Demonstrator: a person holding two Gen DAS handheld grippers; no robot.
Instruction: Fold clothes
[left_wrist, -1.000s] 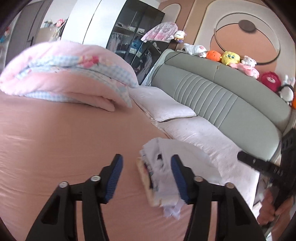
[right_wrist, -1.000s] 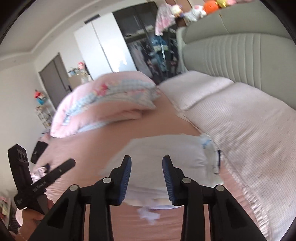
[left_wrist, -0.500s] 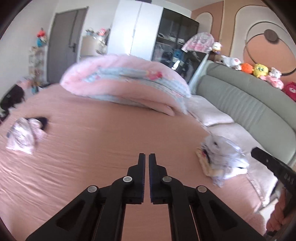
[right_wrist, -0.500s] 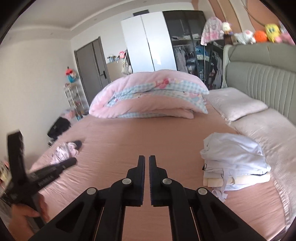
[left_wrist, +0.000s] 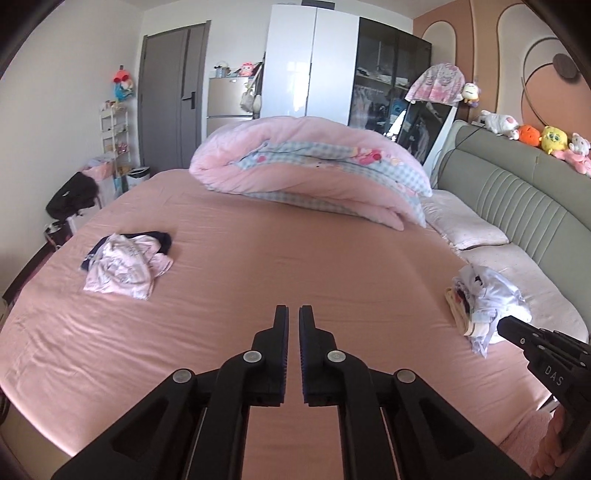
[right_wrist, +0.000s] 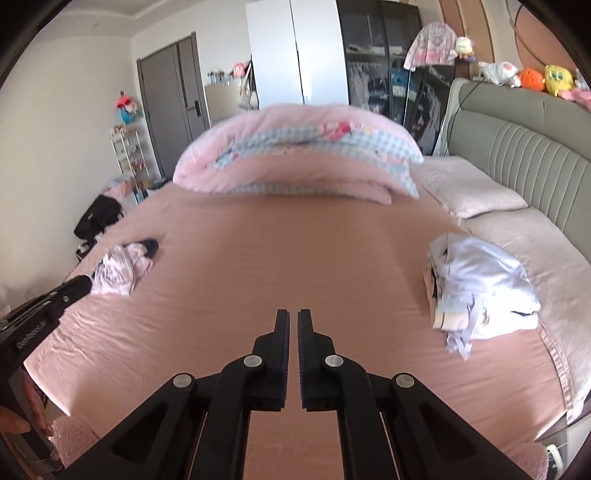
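Note:
A stack of folded pale clothes (right_wrist: 480, 288) rests on the pink bed at the right, beside the pillows; the same stack (left_wrist: 484, 299) shows in the left wrist view. A crumpled pink-and-white garment (left_wrist: 125, 266) with a dark piece lies on the bed's left side, also the crumpled garment (right_wrist: 122, 267) in the right wrist view. My left gripper (left_wrist: 293, 321) is shut and holds nothing, over the middle of the sheet. My right gripper (right_wrist: 293, 323) is likewise shut and empty. Each gripper's body shows at the edge of the other's view.
A rolled pink quilt (left_wrist: 310, 173) lies across the far side of the bed (left_wrist: 258, 280). Pillows (left_wrist: 469, 229) and a grey padded headboard (left_wrist: 517, 199) with plush toys run along the right. A wardrobe, door, shelf and black bag stand beyond the bed.
Both grippers let go of the folded stack, shut, and drew back and left from it; the view has swung to take in the whole bed and the crumpled garment.

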